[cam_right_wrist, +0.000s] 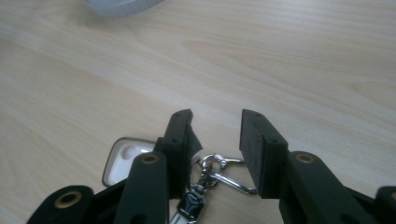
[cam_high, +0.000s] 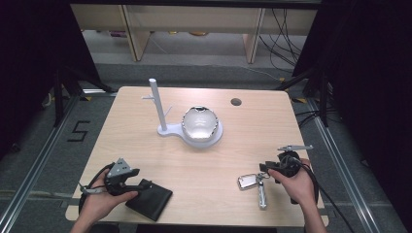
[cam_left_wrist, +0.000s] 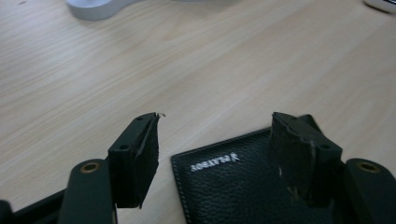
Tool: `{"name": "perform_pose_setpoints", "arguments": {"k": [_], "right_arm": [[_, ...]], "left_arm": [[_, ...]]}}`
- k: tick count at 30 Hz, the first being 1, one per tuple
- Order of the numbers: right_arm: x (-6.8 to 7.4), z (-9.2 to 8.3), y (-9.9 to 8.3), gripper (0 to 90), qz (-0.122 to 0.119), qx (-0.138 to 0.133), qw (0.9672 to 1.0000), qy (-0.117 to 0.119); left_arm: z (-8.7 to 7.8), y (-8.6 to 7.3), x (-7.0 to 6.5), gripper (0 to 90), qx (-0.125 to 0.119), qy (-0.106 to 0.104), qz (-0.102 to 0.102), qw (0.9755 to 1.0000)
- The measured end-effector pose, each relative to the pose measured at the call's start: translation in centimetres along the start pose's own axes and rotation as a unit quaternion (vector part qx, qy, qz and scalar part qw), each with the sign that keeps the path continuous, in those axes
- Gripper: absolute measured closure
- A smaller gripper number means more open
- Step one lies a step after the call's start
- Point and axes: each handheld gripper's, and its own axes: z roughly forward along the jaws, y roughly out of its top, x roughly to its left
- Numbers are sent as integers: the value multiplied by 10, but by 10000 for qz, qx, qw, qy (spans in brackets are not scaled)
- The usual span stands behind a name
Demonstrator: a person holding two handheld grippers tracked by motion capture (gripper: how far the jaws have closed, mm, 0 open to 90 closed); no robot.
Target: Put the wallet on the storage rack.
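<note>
A black leather wallet (cam_high: 153, 199) lies flat near the table's front left edge. My left gripper (cam_high: 139, 183) hovers over its left end, open, and the left gripper view has the wallet (cam_left_wrist: 233, 186) lying below and between the wide-apart jaws of the gripper (cam_left_wrist: 215, 140), with neither pad pressing on it. At the front right lies a bunch of keys (cam_high: 252, 183) with a silver fob and a metal clip. My right gripper (cam_high: 266, 170) is just beside it, open. Under the parted jaws of that gripper (cam_right_wrist: 217, 135) I see the keys' clip (cam_right_wrist: 215, 172) and fob (cam_right_wrist: 123, 161).
Mid-table stands a white stand (cam_high: 158, 104) with an upright post and small pegs. Its round base (cam_high: 216, 137) carries a shiny domed bowl (cam_high: 199, 121). A cable hole (cam_high: 236, 102) sits at the back right. Bare wood lies between the two grippers.
</note>
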Motion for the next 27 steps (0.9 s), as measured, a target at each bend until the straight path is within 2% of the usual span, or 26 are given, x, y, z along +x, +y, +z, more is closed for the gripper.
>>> {"name": "perform_pose_setpoints", "arguments": {"k": [2, 3, 4, 5, 7, 9, 10, 11, 12, 13, 14, 15, 17, 20, 21, 22, 23, 24, 25, 27], "right_arm": [[3, -1, 0, 643, 57, 35, 10000, -9], [3, 0, 1, 642, -57, -11, 10000, 0], [3, 0, 2, 641, -39, -15, 10000, 38], [3, 1, 1, 639, -127, -62, 9999, -5], [5, -1, 3, 637, 14, 54, 10000, 77], [9, -1, 3, 634, 149, 150, 9998, -47], [7, 0, 3, 633, -6, 22, 10000, 29], [8, 1, 3, 631, -60, -16, 10000, 57], [9, 0, 2, 630, -4, 30, 10000, 75], [8, 1, 2, 629, -55, -1, 9999, 96], [8, 0, 2, 629, -7, 26, 10000, 65], [7, 1, 2, 628, -36, -6, 10000, 45], [6, 1, 2, 627, -60, -11, 9999, 98], [6, 1, 2, 624, -51, -7, 9999, 101], [6, 1, 2, 623, -42, 17, 9999, 121], [9, 0, 2, 623, 170, 169, 9997, 68], [9, 0, 2, 622, 132, 165, 9997, 93], [8, 1, 2, 621, 94, 148, 9998, 108], [9, 1, 2, 620, 110, 155, 9998, 60], [9, 1, 2, 617, 152, 173, 9997, 51]], "left_arm": [[-3, 3, -7, 328, 88, -32, 150, 9998], [-5, 4, -12, 326, 89, -96, 219, 9997], [-5, 5, -17, 325, 17, -129, 236, 9996], [-5, 6, -22, 323, 37, -166, 317, 9994], [-5, 7, -32, 320, 188, -341, 532, 9978], [-2, 6, -42, 321, 318, -468, 614, 9965], [0, 6, -46, 322, 427, -477, 702, 9955], [2, 5, -50, 327, 498, -458, 771, 9947], [3, 3, -55, 331, 620, -407, 797, 9941], [5, 2, -57, 331, 685, -389, 885, 9930], [6, 1, -60, 331, 757, -368, 977, 9917], [7, -1, -64, 328, 787, -344, 939, 9919], [8, -4, -68, 321, 884, -287, 984, 9908], [11, -10, -75, 307, 994, -256, 875, 9909], [11, -11, -76, 303, 1040, -244, 967, 9896], [12, -13, -77, 299, 1103, -191, 1044, 9882], [14, -15, -79, 294, 1127, -169, 1005, 9884], [14, -16, -80, 290, 1105, -152, 1100, 9877], [15, -16, -80, 287, 1128, -99, 1101, 9874], [16, -17, -82, 286, 1091, -104, 980, 9891]]}}
